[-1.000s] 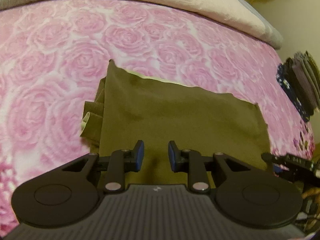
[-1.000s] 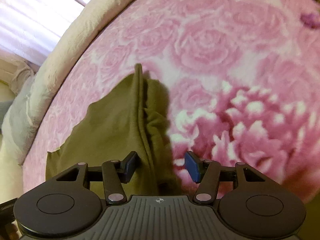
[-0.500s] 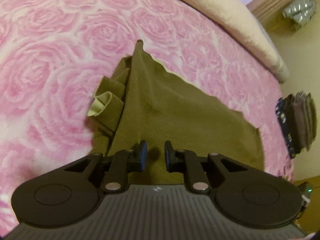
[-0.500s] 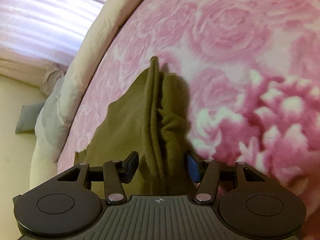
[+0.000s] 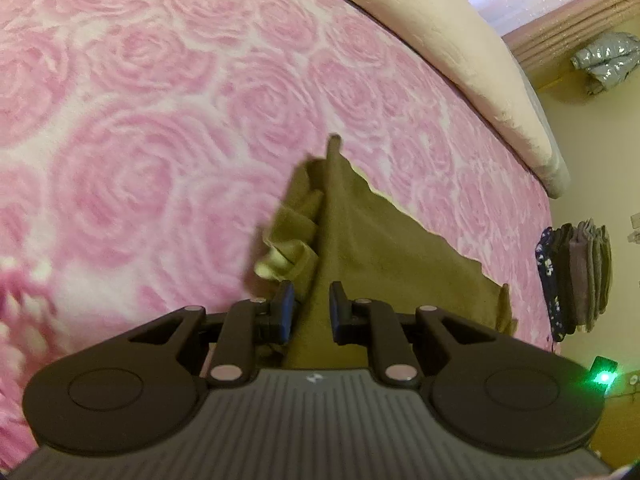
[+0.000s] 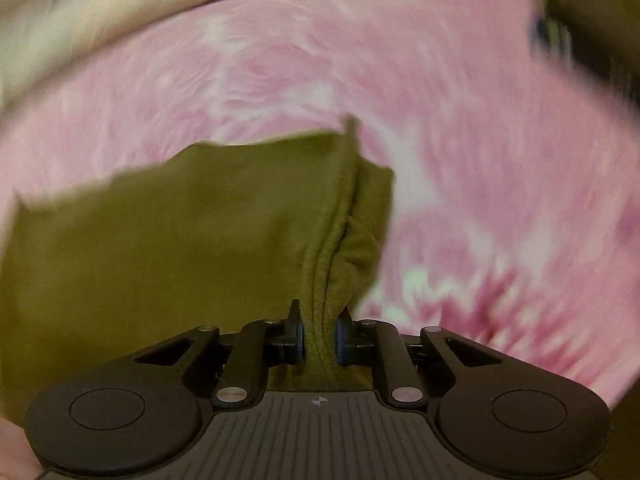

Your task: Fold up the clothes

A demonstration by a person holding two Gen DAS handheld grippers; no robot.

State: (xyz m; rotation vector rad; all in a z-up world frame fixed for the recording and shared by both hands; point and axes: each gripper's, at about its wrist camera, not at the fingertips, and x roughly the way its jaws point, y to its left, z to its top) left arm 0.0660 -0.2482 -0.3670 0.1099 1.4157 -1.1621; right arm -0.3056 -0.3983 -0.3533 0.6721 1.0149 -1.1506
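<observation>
Both claws are on the olive garment (image 5: pixel 384 256), which lies on the pink rose bedspread (image 5: pixel 160 128) and runs away from each camera toward 12 o'clock.

Right gripper (image 6: pixel 319 338): pads pressed in on a bunched ridge of cloth, pinching it. Left gripper (image 5: pixel 310 310): fingers narrowed around a raised fold, but I see a sliver of gap beside each pad, so I read it as nearly closed, with the grip unconfirmed.

Risks as I judge them:
- If the left pads have not truly bitten, that edge will slip out the moment I lift, and the fold goes lopsided.
- The right claw has several layers gathered; pulling could drag the under-layer along and undo the fold beneath.
- At 10 o'clock of the left claw a loose sleeve or cuff (image 5: pixel 288 240) with a pale lining is crumpled; it could get trapped inside the next fold as a lump.
- The right view is heavily smeared; moving this fast with a thick pinch invites a dropped corner.

Against the earlier frames: a second ago both sets of fingers stood wide apart over the cloth; half a second ago the left had narrowed while the right was still open. Now the right has clamped down. The garment looks lifted into a peak, where before it lay flat. A folded stack (image 5: pixel 576 276) sits at 3 o'clock in the left view.
</observation>
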